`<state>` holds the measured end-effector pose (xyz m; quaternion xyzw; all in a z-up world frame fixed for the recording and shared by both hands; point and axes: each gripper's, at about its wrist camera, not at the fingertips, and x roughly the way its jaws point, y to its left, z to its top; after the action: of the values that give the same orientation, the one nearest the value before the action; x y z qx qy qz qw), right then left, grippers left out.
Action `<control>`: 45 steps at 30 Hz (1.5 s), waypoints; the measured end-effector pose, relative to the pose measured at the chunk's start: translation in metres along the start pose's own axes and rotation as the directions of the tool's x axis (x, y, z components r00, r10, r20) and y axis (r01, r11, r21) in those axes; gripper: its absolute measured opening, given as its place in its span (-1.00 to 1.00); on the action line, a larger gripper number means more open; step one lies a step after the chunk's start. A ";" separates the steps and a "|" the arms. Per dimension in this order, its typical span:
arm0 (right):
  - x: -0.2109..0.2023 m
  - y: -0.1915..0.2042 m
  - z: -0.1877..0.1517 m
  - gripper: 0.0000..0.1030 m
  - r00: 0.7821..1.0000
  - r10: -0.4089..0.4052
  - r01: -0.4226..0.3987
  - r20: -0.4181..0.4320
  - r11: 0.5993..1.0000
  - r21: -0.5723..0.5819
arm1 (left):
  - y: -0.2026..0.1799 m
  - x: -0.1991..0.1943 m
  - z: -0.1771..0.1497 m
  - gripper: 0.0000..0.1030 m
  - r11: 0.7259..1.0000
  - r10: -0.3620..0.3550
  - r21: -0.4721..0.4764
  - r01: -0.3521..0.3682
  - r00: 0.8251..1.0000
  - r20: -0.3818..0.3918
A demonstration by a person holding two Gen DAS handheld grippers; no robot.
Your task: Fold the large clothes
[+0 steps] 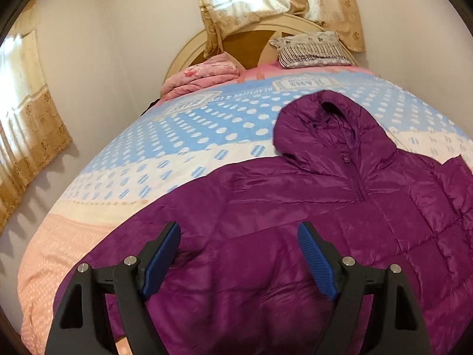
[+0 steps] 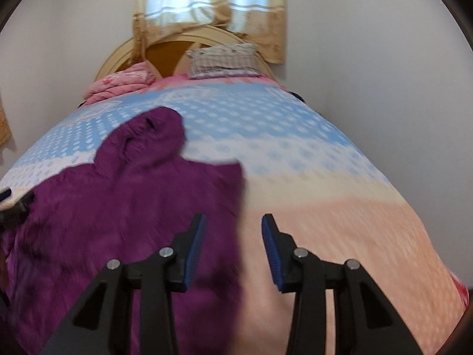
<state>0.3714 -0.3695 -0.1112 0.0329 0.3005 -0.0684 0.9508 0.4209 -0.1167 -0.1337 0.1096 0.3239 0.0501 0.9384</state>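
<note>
The left gripper [image 1: 238,236] hangs with its blue-padded fingers [image 1: 161,261] spread wide apart, holding nothing, above the near left part of the purple hooded jacket [image 1: 310,222]. The right gripper [image 2: 233,230] is likewise parted and empty, poised over the jacket's right edge, one finger above the purple fabric and the other above the peach part of the bedspread [image 2: 340,207]. The jacket lies flat and front-up on the bedspread, zipper [image 1: 353,174] showing, filling the near half of the bed. Its long axis runs from the near edge toward the headboard [image 1: 189,50], with the hood [image 1: 322,124] pointing away toward the striped pillow [image 1: 312,50] and the folded pink blanket [image 1: 201,78].
</note>
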 end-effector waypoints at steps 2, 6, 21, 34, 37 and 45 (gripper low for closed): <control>0.025 0.016 0.005 -0.19 1.000 0.006 -0.007 -0.022 0.999 -0.038 | -0.011 0.011 -0.001 0.58 1.000 0.003 0.020 -0.003 1.000 -0.016; 0.073 0.012 -0.012 -0.21 0.989 -0.050 0.045 -0.141 0.998 -0.043 | -0.023 0.038 -0.009 0.58 0.999 0.015 0.039 -0.012 0.997 -0.071; 0.081 -0.026 -0.031 -0.21 0.979 -0.048 0.063 -0.199 0.996 0.070 | -0.015 0.047 -0.014 0.70 0.997 -0.070 -0.022 0.068 0.992 -0.105; 0.127 -0.017 -0.015 -0.15 0.966 -0.102 0.115 -0.239 0.993 0.042 | -0.039 0.086 0.000 0.74 0.995 -0.090 0.021 0.095 0.983 -0.157; 0.126 -0.018 -0.015 -0.14 0.964 -0.100 0.113 -0.245 0.993 0.041 | -0.044 0.086 0.001 0.74 0.996 -0.068 0.052 0.077 0.986 -0.153; 0.041 0.012 -0.011 0.29 0.988 -0.019 0.021 -0.152 1.000 0.012 | -0.023 0.015 -0.006 0.74 0.979 -0.203 0.027 0.204 0.979 -0.030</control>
<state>0.4000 -0.3611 -0.1432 0.0414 0.3719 -0.0774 0.9241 0.4292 -0.1350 -0.1526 0.0892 0.3470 -0.0496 0.9323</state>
